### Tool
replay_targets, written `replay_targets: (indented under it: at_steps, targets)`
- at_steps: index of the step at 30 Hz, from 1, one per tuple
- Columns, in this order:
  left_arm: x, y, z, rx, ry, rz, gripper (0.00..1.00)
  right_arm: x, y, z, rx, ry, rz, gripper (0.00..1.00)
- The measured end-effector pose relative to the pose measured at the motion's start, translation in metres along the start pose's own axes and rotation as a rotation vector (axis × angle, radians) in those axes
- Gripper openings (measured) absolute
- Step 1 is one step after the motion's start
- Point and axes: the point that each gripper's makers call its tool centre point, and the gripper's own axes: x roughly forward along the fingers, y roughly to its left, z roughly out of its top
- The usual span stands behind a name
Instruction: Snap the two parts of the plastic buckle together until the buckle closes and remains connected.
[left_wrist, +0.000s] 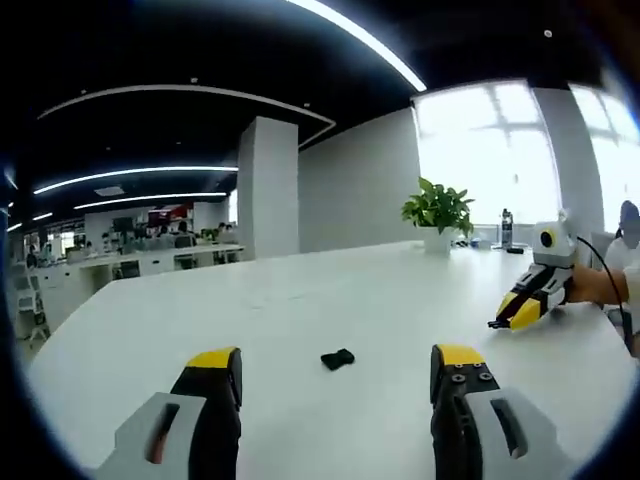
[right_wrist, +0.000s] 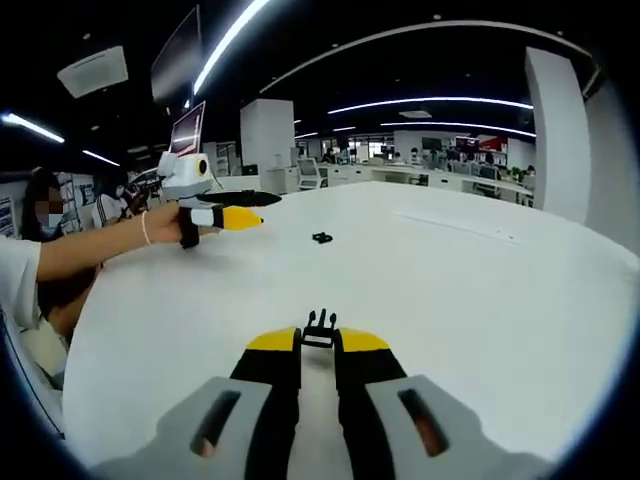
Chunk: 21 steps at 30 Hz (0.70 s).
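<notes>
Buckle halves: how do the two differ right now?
The pronged half sits between the right claw's nearly closed jaws; the other half lies free on the table, ahead of the open left claw. The pronged half shows prongs pointing away; the free half looks like a compact block. Both are black plastic.

I count two buckle parts: one black piece (left_wrist: 338, 358) lying on the tabletop (left_wrist: 330, 300), one pronged piece (right_wrist: 319, 328) in my right tool (right_wrist: 319, 341). Two tools, counting my left tool (left_wrist: 338, 362); one potted plant (left_wrist: 438, 215).

Bright window (left_wrist: 500, 150) glare, ceiling strips (right_wrist: 225, 45) lit, dark ceiling, table (left_wrist: 330, 300) evenly lit, fisheye edges bent.
</notes>
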Motion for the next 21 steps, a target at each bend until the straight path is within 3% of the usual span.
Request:
replay_targets:
  at_steps: [6,11,14,21]
  targets:
    - [0.014,0.006,-0.005,0.022,0.037,-0.015,0.77,-0.003,0.006,0.0,-0.003,-0.006,0.032,0.12]
    - [0.028,0.001,-0.01,0.087,0.086,-0.085,0.77,-0.005,0.007,0.005,-0.03,-0.016,0.039,0.12]
    - [0.036,0.002,-0.015,0.139,0.12,-0.092,0.76,-0.007,0.006,0.005,-0.029,-0.025,0.045,0.12]
    - [0.045,0.005,-0.018,0.152,0.147,-0.105,0.72,-0.005,0.006,0.003,-0.012,-0.008,0.071,0.12]
